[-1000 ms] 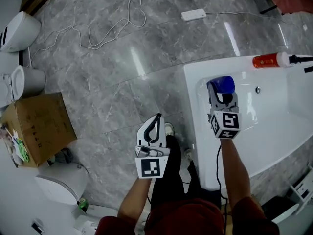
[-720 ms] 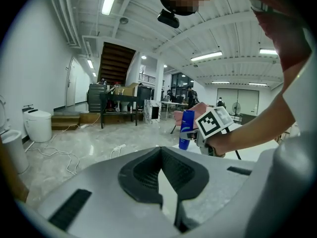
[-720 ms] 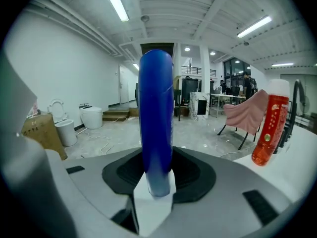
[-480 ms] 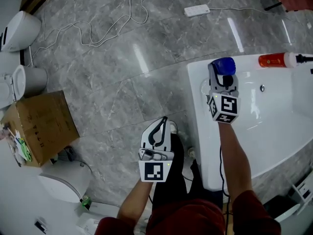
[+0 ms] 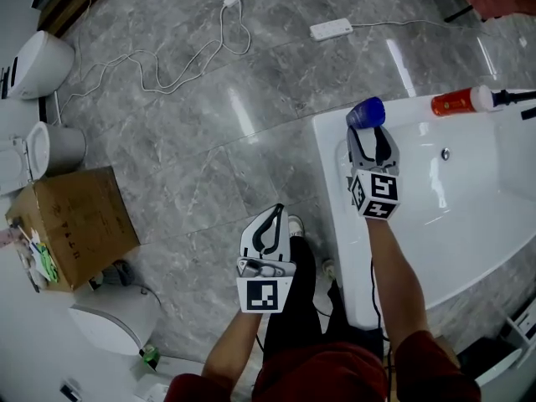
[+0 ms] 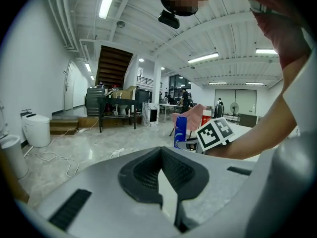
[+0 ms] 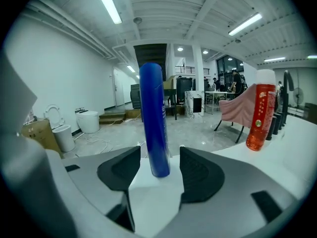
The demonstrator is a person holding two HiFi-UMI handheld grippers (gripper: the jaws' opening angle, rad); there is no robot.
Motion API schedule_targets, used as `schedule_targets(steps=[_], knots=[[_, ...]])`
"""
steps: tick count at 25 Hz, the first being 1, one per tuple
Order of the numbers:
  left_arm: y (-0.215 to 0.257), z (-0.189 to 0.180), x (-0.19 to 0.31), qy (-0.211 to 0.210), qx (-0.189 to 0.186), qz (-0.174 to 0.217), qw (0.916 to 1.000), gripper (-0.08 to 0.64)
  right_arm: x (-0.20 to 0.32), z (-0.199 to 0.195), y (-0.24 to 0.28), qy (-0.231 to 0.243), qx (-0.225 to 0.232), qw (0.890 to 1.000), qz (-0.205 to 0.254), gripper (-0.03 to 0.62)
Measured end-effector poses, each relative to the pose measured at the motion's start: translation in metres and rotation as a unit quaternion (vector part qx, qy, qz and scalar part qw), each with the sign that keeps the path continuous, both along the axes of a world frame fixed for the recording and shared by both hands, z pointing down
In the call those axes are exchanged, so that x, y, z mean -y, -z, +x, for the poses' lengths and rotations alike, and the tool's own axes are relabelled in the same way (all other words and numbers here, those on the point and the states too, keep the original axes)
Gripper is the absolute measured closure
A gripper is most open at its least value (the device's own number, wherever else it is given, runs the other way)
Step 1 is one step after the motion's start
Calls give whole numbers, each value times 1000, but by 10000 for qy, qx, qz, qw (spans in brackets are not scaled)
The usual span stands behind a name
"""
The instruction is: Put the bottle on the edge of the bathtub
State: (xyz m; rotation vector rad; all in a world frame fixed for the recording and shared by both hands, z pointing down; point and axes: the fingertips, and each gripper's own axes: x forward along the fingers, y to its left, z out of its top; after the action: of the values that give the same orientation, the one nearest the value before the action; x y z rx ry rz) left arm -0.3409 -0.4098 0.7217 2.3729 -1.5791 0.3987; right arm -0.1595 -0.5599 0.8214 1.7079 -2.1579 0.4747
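Around you spreads a glossy grey marble floor (image 5: 209, 166), with a flat white power strip (image 5: 331, 28) lying on it, a brown cardboard box (image 5: 71, 224) and a white ceramic toilet (image 5: 38, 57) off to your left. Long fluorescent ceiling tubes (image 7: 110, 6) light the plain white walls (image 7: 64, 83) and a dark staircase (image 6: 111, 63) at the far end.

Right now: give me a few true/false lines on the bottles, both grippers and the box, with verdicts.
1. The blue bottle stands upright on the bathtub edge. True.
2. The right gripper has its pads pressed on the blue bottle. False: its jaws are opening, and the bottle stands between them with a gap on each side.
3. The left gripper holds a bottle. False: it is shut with nothing between its jaws.
4. A red bottle also stands on the bathtub edge. True.
5. The cardboard box sits inside the bathtub. False: it is on the floor.
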Motion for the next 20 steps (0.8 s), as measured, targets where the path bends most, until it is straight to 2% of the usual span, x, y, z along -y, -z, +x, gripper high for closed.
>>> schedule_targets(steps=[1, 4, 10, 16, 20], knots=[[4, 2, 0, -67, 92, 48, 9999, 555, -6, 1, 1, 8, 23, 10000, -37, 353], [20, 4, -5, 225, -196, 111, 9995, 555, -32, -3, 4, 267, 0, 9995, -154, 353], [62, 14, -31, 391, -249, 382, 9982, 555, -106, 9, 33, 517, 11, 9983, -266, 354], [112, 17, -84, 717, -251, 521, 9957, 555, -196, 31, 103, 541, 215, 9983, -84, 354], [141, 27, -129, 954, -179, 565, 9937, 555, -239, 62, 164, 597, 366, 9974, 168, 354]])
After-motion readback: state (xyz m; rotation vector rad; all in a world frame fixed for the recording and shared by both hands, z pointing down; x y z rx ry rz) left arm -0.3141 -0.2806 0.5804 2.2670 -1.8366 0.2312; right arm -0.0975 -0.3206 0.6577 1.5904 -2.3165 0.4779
